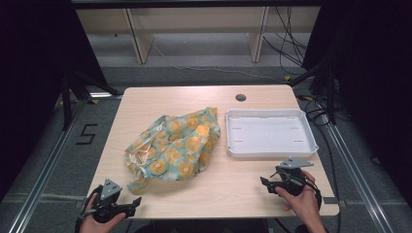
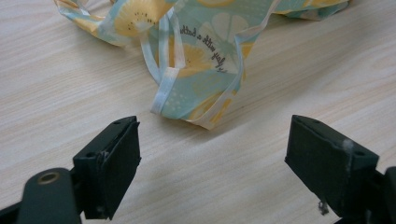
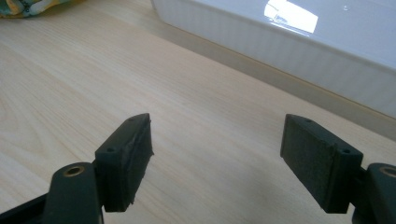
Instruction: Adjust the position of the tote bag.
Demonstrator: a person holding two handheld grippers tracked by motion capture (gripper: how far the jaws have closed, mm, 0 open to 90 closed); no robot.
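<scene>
A crumpled cloth bag (image 1: 173, 147), pale green with yellow-orange flower prints and light straps, lies on the wooden table (image 1: 228, 189) left of centre. Its near corner and straps (image 2: 187, 70) lie just ahead of my left gripper (image 2: 212, 158), whose jaws stand wide apart over bare wood with nothing between them. That left gripper (image 1: 135, 204) sits at the table's front left edge, held by a hand. My right gripper (image 1: 265, 183) rests at the front right, just in front of the white tray (image 1: 270, 133). Its jaws are open (image 3: 217, 154) and empty, near the tray's side wall (image 3: 299, 51).
The white tray is empty and stands at the table's right side. A round cable hole (image 1: 240, 97) sits near the far edge. Bare wood stretches between the two grippers along the front. Cables (image 1: 291, 43) and shelving legs lie on the floor beyond the table.
</scene>
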